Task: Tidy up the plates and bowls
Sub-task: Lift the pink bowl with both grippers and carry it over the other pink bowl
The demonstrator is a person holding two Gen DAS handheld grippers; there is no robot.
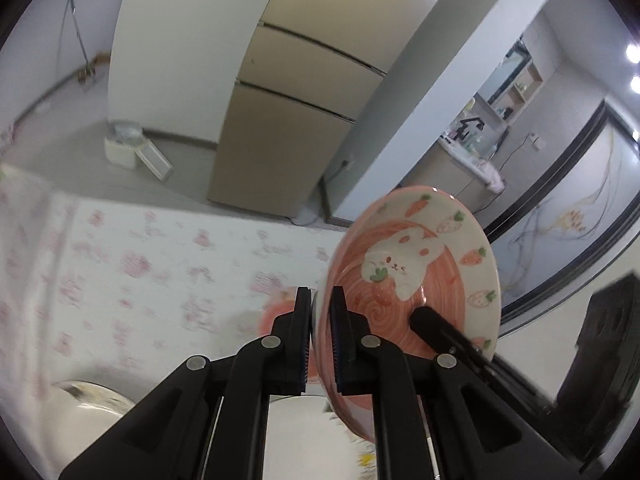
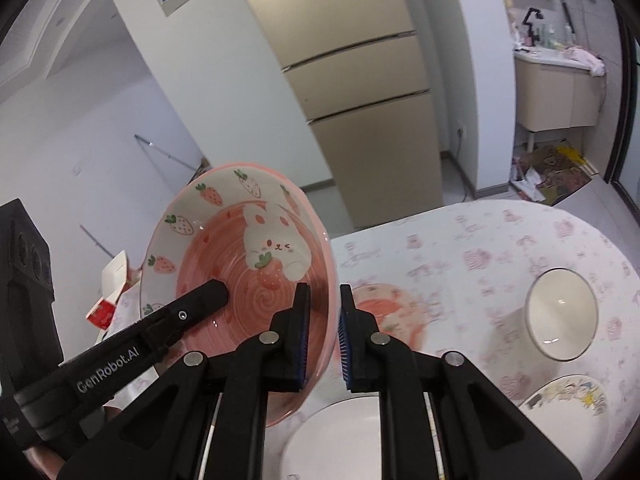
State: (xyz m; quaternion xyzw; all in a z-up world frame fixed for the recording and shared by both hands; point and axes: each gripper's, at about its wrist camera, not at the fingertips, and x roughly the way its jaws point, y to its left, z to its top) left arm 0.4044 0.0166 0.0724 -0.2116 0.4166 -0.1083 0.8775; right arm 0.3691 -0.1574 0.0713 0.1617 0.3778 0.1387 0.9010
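Left wrist view shows the left tongs closed to a narrow gap on the rim of a pink bunny bowl, which is held up off the surface and tipped almost onto its edge. Its open face turns to the right of these tongs, and one finger of the other tool reaches in across the painted inside. Right wrist view shows the right tongs pinching the opposite part of the same rim, one pad inside and one outside, with the bowl's open face turned to their left. So both tools hold one bowl between them, each at an edge, and neither is clearly nearer to it.

Below and just beyond the raised bowl lies a second pink bowl flat on the flowered cloth, blurred but seemingly of the same pattern. A white plate sits directly under the tongs, a white bowl lies tipped on its side well to the right, and a cartoon plate rests near that.

The likely next step is to level the held bowl and lower it forward onto its twin; that turns on bringing the rim from near upright back to flat, with both grips rotating together so neither slips.
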